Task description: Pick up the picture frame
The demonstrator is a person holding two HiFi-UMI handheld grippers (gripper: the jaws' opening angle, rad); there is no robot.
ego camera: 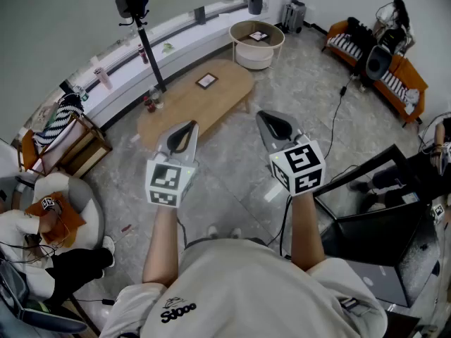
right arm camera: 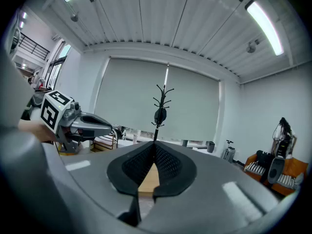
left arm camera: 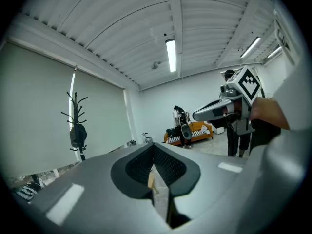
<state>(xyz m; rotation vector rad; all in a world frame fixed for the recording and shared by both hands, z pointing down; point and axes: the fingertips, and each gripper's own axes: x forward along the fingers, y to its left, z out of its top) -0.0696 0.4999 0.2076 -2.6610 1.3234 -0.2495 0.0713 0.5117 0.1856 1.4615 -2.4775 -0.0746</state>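
Note:
The picture frame (ego camera: 206, 80), small and dark-edged, lies flat on the oval wooden table (ego camera: 190, 104) some way ahead of me. Both grippers hang in the air well short of the table, side by side. My left gripper (ego camera: 189, 127) is shut with nothing between its jaws, and its own view (left arm camera: 154, 149) shows the pads meeting. My right gripper (ego camera: 265, 116) is likewise shut and empty (right arm camera: 155, 149), with a strip of the wooden table (right arm camera: 148, 179) showing in the gap behind its tips. Each gripper sees the other: the right gripper (left arm camera: 201, 114) and the left gripper (right arm camera: 108, 126).
A black coat stand (ego camera: 144, 34) rises beyond the table's left end, where small bottles (ego camera: 150, 103) stand. A round white table (ego camera: 257, 42) sits beyond the far end. An orange sofa (ego camera: 394, 72) is far right, a dark desk (ego camera: 380, 217) right, a seated person (ego camera: 49, 224) left.

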